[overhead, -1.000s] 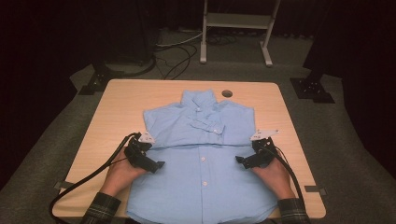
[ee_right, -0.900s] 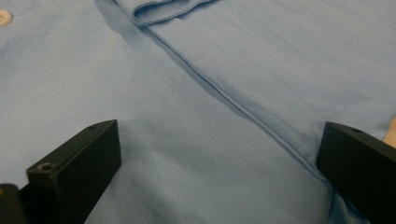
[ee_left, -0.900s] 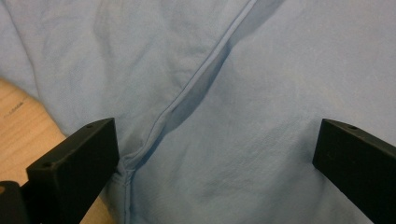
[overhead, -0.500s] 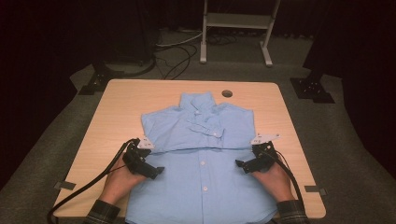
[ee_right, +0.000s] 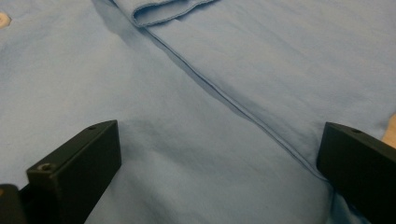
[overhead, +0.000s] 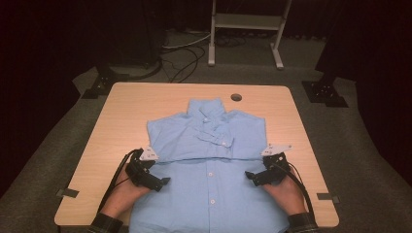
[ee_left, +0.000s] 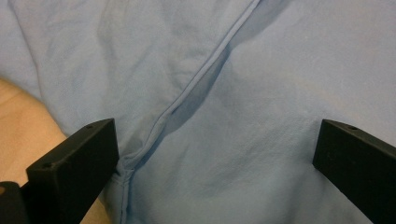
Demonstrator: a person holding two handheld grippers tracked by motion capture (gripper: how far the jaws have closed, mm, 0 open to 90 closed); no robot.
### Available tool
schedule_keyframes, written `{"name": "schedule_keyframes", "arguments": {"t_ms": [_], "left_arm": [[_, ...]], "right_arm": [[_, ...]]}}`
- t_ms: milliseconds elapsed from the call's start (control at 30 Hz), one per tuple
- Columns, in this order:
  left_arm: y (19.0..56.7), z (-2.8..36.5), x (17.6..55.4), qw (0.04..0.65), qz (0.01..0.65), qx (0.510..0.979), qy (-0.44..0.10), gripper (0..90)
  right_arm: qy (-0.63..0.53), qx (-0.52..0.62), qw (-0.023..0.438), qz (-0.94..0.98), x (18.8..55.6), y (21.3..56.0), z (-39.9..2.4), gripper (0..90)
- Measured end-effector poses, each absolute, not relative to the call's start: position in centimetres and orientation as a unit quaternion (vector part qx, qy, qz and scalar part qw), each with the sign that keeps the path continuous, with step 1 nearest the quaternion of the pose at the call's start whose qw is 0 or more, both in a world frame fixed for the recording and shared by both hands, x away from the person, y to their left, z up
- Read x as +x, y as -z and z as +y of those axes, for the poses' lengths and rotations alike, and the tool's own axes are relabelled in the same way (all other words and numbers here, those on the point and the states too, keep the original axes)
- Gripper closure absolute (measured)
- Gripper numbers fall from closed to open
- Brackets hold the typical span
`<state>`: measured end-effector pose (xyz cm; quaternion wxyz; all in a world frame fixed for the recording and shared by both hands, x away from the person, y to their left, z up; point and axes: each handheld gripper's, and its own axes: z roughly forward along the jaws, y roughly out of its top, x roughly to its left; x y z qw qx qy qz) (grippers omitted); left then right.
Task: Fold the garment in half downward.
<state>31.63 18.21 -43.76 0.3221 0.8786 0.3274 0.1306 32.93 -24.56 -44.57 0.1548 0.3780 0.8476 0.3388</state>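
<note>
Both hand-held grippers (overhead: 165,182) (overhead: 248,175) gape wide over shirt (overhead: 209,145).

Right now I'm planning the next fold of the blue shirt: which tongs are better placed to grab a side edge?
Left, narrowly. The left tongs stand open with the shirt's side edge by one jaw, bare table beside it. The right tongs, also open, look slightly further in.

I see a light blue shirt (overhead: 209,160) with white buttons (overhead: 210,174), on a pale wood table (overhead: 136,104). My grippers' jaws are black; my sleeves (overhead: 104,224) are dark plaid.
</note>
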Motion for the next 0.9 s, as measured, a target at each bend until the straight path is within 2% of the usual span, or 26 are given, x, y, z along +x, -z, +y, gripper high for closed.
{"name": "schedule_keyframes", "arguments": {"t_ms": [767,900], "left_arm": [[43.8,19.0,28.3,0.325,0.313,0.884,-0.125,0.0],[43.0,19.1,28.9,0.355,0.303,0.875,-0.131,0.0]], "right_arm": [[-0.331,0.376,0.149,0.852,28.9,44.4,-24.0,0.0],[-0.337,0.355,0.139,0.861,29.5,44.0,-24.4,0.2]]}}
